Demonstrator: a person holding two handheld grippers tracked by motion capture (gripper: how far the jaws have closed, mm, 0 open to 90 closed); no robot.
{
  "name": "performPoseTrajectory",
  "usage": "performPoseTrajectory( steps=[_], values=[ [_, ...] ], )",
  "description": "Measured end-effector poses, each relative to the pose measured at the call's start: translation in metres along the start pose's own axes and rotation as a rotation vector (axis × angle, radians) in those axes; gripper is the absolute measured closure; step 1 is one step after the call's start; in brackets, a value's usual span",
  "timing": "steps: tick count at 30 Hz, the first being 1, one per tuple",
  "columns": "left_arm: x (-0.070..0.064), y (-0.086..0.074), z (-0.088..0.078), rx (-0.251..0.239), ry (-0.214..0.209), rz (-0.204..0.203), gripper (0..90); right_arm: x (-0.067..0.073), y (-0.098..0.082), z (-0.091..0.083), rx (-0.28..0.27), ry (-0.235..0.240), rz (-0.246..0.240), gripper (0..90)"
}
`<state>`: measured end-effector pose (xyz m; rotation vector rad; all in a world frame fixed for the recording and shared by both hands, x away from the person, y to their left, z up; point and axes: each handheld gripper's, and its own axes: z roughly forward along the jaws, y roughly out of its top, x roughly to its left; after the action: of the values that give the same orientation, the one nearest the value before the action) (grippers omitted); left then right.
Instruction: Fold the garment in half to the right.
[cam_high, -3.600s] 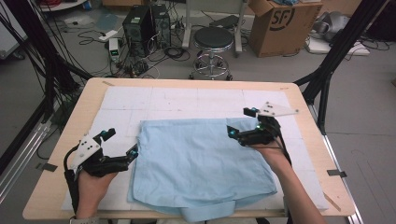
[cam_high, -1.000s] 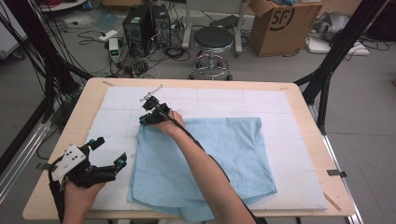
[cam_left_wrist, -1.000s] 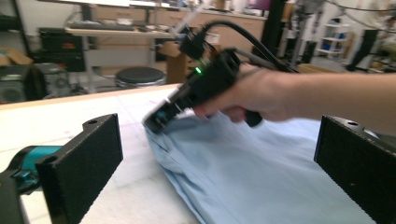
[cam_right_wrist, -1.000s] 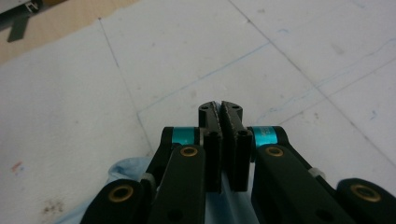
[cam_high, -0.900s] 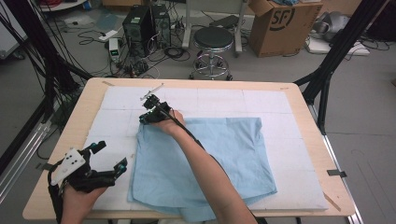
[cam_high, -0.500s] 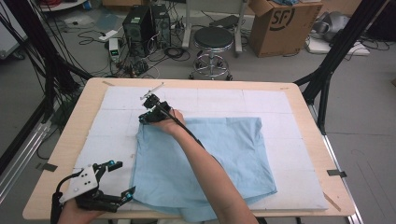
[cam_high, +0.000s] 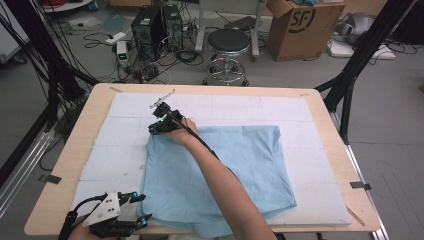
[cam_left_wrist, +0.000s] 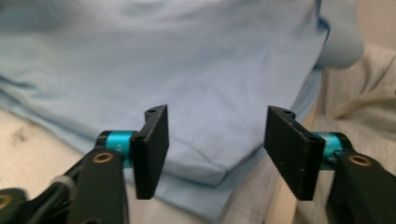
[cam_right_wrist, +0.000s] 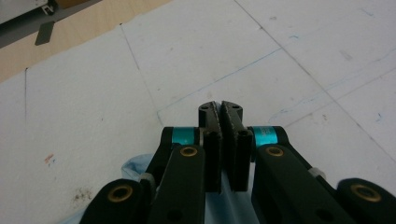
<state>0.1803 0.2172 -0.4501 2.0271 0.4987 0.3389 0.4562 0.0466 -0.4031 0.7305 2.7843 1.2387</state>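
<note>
A light blue cloth (cam_high: 235, 170) lies on the white mat (cam_high: 120, 145), partly folded over itself. My right gripper (cam_high: 153, 128) reaches across it and is shut on the cloth's far left corner. In the right gripper view the jaws (cam_right_wrist: 222, 109) stand together, with blue cloth (cam_right_wrist: 133, 171) showing under them. My left gripper (cam_high: 142, 208) is at the table's near left, at the cloth's near left corner. Its jaws have just been closing. In the left gripper view the layered cloth corner (cam_left_wrist: 205, 172) lies between the open left gripper (cam_left_wrist: 218, 112), and the pads do not touch it.
The wooden table edge (cam_high: 55, 200) runs close beside my left gripper. On the floor beyond the table stand a stool (cam_high: 227, 42), a cardboard box (cam_high: 300, 25) and a computer tower (cam_high: 150, 22) with cables. Black frame poles (cam_high: 355, 60) flank the table.
My left gripper has dropped toward the near edge and moved right to the cloth's near left corner, and its jaws have narrowed. The right gripper earlier carried its corner leftward and now holds still.
</note>
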Motion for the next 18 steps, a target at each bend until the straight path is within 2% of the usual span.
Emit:
performPoseTrajectory(
  steps=[2,4,10,13,18],
  values=[
    [0.001,-0.001,0.001,0.035,-0.002,0.006,44.2,0.000,0.000,0.000,-0.001,0.005,0.006,87.0],
    [0.001,-0.002,0.001,0.050,-0.004,0.000,45.8,0.000,0.000,-0.001,0.000,0.003,0.001,87.0],
    [0.004,-0.007,0.004,0.098,-0.023,0.017,51.0,0.000,0.000,-0.001,0.005,0.010,-0.001,87.0],
    [0.007,-0.008,0.002,0.095,-0.045,0.021,51.7,0.000,0.000,-0.001,0.006,0.008,-0.002,87.0],
    [0.013,-0.008,0.003,0.097,-0.097,0.054,52.6,0.001,-0.001,0.000,0.011,0.008,-0.004,87.0]
  ],
)
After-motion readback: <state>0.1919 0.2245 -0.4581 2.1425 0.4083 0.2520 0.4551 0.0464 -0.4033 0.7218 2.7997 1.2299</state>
